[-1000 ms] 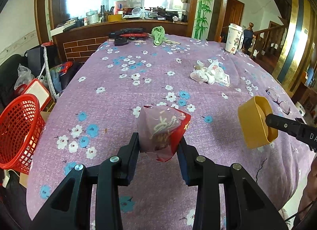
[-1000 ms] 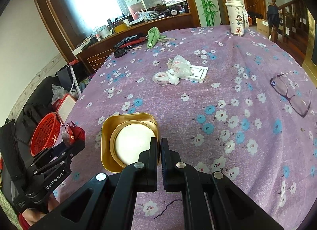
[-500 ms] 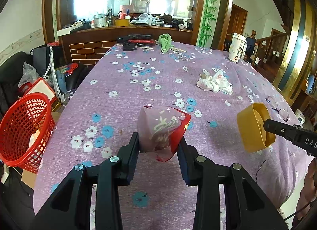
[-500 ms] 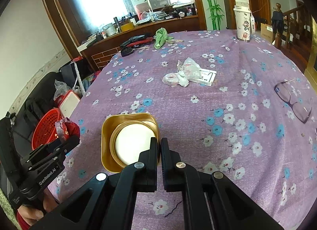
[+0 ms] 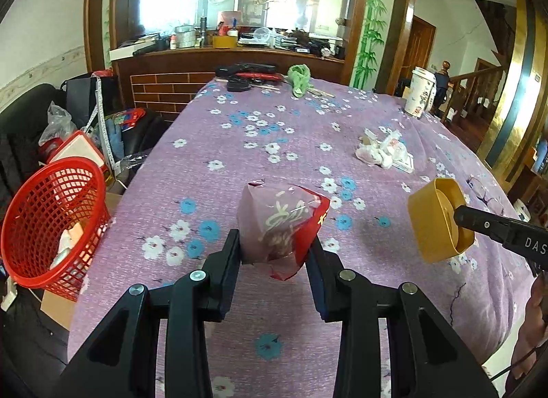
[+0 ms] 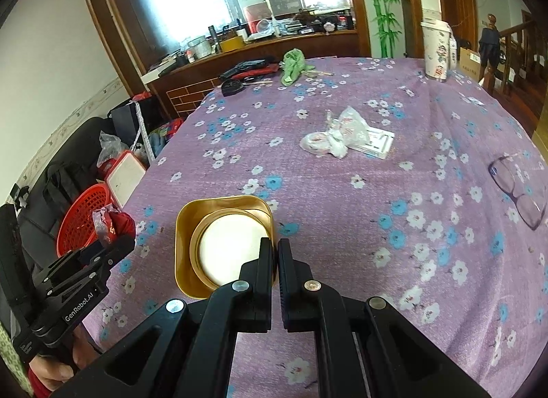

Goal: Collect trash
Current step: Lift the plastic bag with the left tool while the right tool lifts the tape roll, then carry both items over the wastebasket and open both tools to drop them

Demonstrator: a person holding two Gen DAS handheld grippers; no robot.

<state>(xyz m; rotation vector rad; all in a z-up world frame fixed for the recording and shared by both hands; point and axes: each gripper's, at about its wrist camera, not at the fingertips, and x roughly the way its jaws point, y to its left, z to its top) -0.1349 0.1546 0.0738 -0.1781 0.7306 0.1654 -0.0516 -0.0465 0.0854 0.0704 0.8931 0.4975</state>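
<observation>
Since a second ago, more of the red basket [image 5: 51, 223] has been brought into the left view. Over the table [image 5: 274, 130], a gold bowl [image 6: 224, 247] is pinched by the shut right gripper [image 6: 275, 257]; a crumpled red-and-clear wrapper [image 5: 281, 226] is clamped in the left gripper [image 5: 274, 254].

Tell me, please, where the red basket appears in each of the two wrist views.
Left wrist view: the red basket is at the left edge, beside the table.
Right wrist view: the red basket is at lower left, partly hidden behind the red wrapper.
Shared landmark: the green cloth at the table's far end.
</observation>
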